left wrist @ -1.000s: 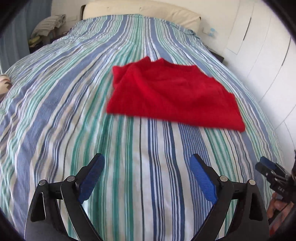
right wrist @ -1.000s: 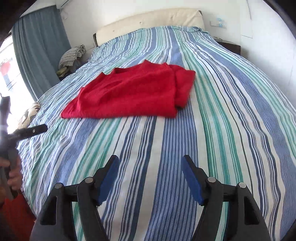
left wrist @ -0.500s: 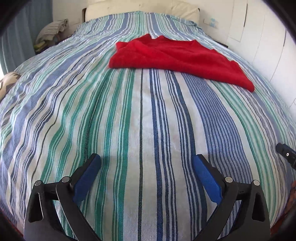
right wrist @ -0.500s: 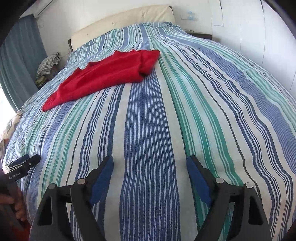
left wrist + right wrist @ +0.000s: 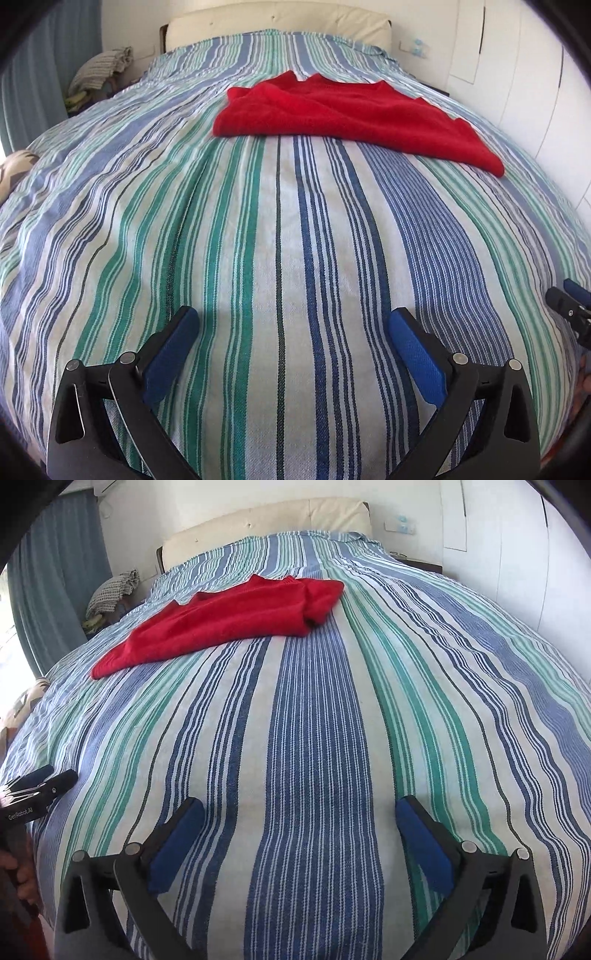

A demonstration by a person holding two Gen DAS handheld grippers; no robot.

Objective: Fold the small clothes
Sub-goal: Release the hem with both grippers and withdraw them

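Red garment (image 5: 354, 114) lies farther off; right gripper's (image 5: 299, 812) jaws just opened wider.

This is a bedroom in a home. A wide bed under a blue, green and white striped cotton cover (image 5: 258, 229) fills the room, with a cream padded headboard (image 5: 280, 18) against the white wall. Grey-blue curtains (image 5: 55, 572) hang at one side, white wardrobe doors (image 5: 517, 66) stand at the other.
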